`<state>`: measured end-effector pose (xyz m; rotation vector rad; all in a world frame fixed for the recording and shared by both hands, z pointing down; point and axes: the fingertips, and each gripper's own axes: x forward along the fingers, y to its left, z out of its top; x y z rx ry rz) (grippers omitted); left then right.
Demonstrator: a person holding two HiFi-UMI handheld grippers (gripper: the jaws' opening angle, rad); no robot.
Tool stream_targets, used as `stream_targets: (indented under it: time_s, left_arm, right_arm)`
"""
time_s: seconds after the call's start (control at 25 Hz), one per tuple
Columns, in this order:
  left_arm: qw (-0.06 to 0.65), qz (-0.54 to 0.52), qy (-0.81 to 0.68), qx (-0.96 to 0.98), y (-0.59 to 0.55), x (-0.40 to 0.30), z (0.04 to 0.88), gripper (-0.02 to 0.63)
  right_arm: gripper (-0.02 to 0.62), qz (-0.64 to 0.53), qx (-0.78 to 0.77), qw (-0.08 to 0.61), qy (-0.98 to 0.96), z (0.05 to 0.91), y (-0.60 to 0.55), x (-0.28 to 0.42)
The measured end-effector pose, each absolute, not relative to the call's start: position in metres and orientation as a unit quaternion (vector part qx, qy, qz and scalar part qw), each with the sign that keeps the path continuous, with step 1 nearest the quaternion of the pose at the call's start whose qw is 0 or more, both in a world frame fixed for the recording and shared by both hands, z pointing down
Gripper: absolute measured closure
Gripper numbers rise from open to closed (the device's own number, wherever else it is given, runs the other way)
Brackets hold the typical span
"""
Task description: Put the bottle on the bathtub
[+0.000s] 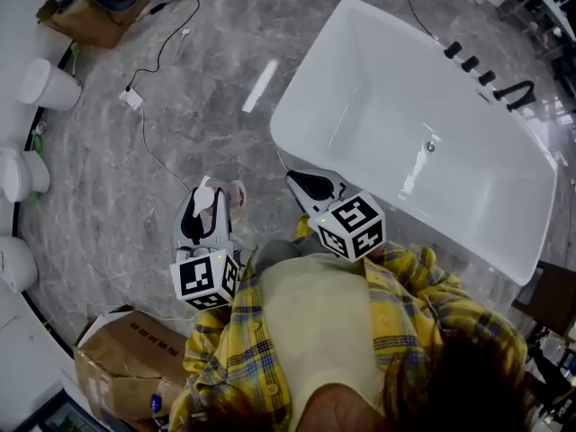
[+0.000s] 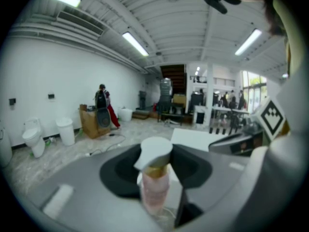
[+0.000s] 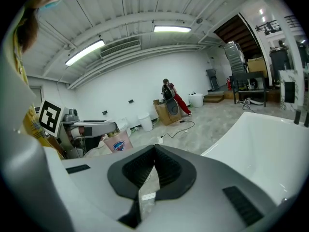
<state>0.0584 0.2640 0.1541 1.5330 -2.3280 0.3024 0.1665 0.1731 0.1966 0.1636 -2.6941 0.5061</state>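
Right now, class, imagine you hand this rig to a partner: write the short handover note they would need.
Left tool: shut on the pink pump bottle, held off the floor.
Right tool: shut, nothing between its jaws.
Bathtub: white, ahead on the right tool's side, apart from the bottle.
Done: the bottle is gripped.
Left: carry it across and set it on the bathtub, then release.

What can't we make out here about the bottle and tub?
- bottle label: blurred in the left gripper view, too small in the right gripper view, and covered by the left gripper in the head view.
- bottle base: cut off by the bottom edge in the left gripper view.
- bathtub far end: cut off by the right edge in the right gripper view.
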Motion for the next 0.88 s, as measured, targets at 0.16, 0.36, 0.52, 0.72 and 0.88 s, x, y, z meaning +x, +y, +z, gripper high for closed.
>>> stream_targets:
  time_s: [0.16, 0.36, 0.52, 0.72, 0.88]
  left_arm:
    - [0.168, 0.11, -0.815, 0.543, 0.249, 0.046, 0.157, 0.427]
    - [0.167, 0.127, -0.811, 0.547, 0.231, 0.027, 0.163, 0.426]
    - [0.168, 0.123, -0.807, 0.553, 0.217, 0.006, 0.168, 0.426]
    - [0.171, 0.125, -0.788, 0.578, 0.192, -0.034, 0.18, 0.427]
    - [0.174, 0.129, -0.766, 0.605, 0.17, -0.069, 0.186, 0.426]
  right_arm:
    - [0.581, 0.184, 0.068, 0.194, -0.961, 0.198, 0.158, 0.162]
    - [0.581, 0.183, 0.089, 0.197, -0.959, 0.2, 0.14, 0.155]
    - [0.581, 0.182, 0.107, 0.203, -0.956, 0.204, 0.127, 0.146]
    - [0.581, 0.187, 0.149, 0.208, -0.948, 0.208, 0.109, 0.121]
    - [0.581, 0.194, 0.186, 0.206, -0.941, 0.211, 0.093, 0.09]
